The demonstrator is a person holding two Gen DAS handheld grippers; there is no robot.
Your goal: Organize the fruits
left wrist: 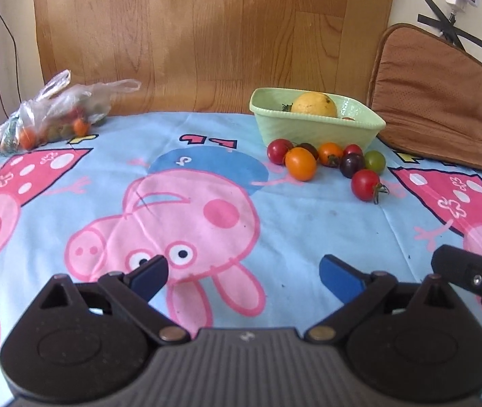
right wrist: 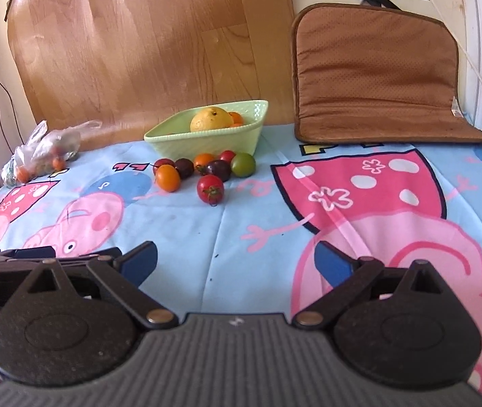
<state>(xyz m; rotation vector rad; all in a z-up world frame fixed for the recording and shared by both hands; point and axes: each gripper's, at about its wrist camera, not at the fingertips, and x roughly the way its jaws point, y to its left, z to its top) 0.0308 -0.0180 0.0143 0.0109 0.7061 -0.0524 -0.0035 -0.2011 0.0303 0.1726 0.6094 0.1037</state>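
Left gripper [left wrist: 244,271] and right gripper [right wrist: 235,261]: jaws spread, nothing held, low over cartoon blanket [left wrist: 308,224]. Tomatoes [left wrist: 325,161] clustered just before green bowl [left wrist: 315,129] near far edge; bare cloth between. Bowl holds yellow fruit [left wrist: 313,103]; rest behind rim hidden. Plastic bag [left wrist: 51,115] contents unclear.

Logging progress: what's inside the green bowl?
The bowl holds a large yellow fruit and an orange one behind it. The wall hides the bottom.
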